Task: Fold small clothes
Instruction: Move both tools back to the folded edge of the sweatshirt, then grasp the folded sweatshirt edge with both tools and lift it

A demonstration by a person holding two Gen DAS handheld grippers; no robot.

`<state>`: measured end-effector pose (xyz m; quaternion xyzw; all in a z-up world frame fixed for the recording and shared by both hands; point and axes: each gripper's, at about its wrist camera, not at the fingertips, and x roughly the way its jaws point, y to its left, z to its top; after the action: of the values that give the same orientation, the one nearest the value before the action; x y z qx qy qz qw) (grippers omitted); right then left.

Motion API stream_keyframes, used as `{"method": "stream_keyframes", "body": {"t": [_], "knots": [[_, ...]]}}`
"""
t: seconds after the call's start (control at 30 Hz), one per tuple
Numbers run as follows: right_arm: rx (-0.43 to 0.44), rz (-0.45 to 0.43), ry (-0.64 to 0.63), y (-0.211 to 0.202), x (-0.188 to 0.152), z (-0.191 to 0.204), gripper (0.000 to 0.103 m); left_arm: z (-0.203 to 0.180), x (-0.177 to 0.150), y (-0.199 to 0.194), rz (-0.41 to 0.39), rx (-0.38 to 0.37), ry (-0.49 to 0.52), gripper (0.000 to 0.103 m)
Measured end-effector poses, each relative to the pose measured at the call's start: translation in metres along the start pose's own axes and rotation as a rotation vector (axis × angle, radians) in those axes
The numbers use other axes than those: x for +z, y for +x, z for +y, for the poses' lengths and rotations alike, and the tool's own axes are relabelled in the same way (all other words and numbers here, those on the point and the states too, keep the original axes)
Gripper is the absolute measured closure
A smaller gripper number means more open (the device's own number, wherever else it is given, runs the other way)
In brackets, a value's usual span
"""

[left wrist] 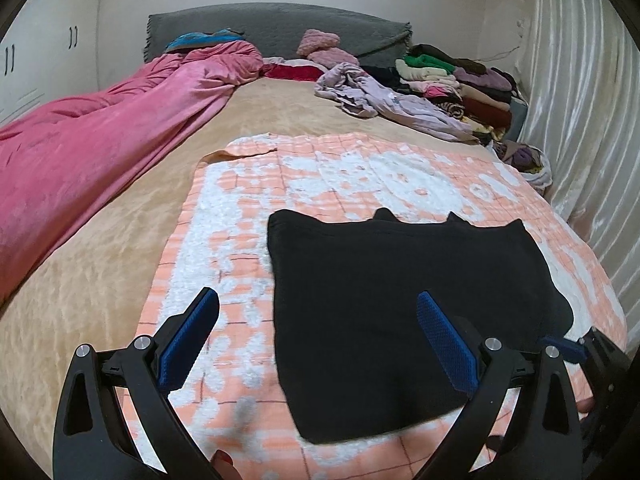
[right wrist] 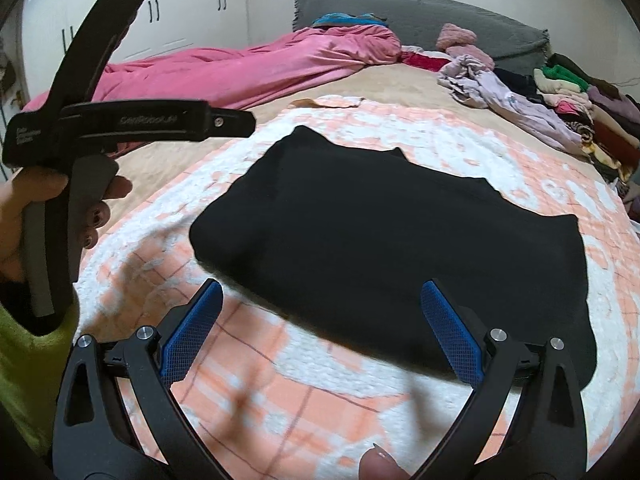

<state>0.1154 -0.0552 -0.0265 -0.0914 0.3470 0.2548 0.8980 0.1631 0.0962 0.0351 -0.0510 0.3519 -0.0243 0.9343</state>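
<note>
Left wrist view: the left gripper (left wrist: 318, 344) hangs with jaws spread wide and empty above the near edge of a black garment (left wrist: 404, 312) lying flat on an orange-and-white blanket (left wrist: 224, 216). Right wrist view: the right gripper (right wrist: 322, 336) is likewise agape, holding nothing, over the same garment's near edge.
</note>
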Motion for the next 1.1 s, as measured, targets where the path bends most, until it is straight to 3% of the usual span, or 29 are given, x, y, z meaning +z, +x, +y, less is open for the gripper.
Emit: {"method": "stream_keyframes", "body": {"t": [0.53, 0.9, 1.1], "knots": [[0.024, 0.047, -0.121, 0.022, -0.005, 0.043, 0.009, 0.053, 0.005, 0.006, 0.01, 0.042, -0.121, 0.004], [-0.106, 0.111, -0.3, 0.072, -0.003, 0.066, 0.009, 0.074, -0.003, 0.04, 0.067, 0.027, -0.199, 0.004], [-0.162, 0.095, -0.376, 0.086, -0.003, 0.075, 0.009, 0.079, -0.003, 0.051, 0.088, 0.026, -0.227, 0.004]]}}
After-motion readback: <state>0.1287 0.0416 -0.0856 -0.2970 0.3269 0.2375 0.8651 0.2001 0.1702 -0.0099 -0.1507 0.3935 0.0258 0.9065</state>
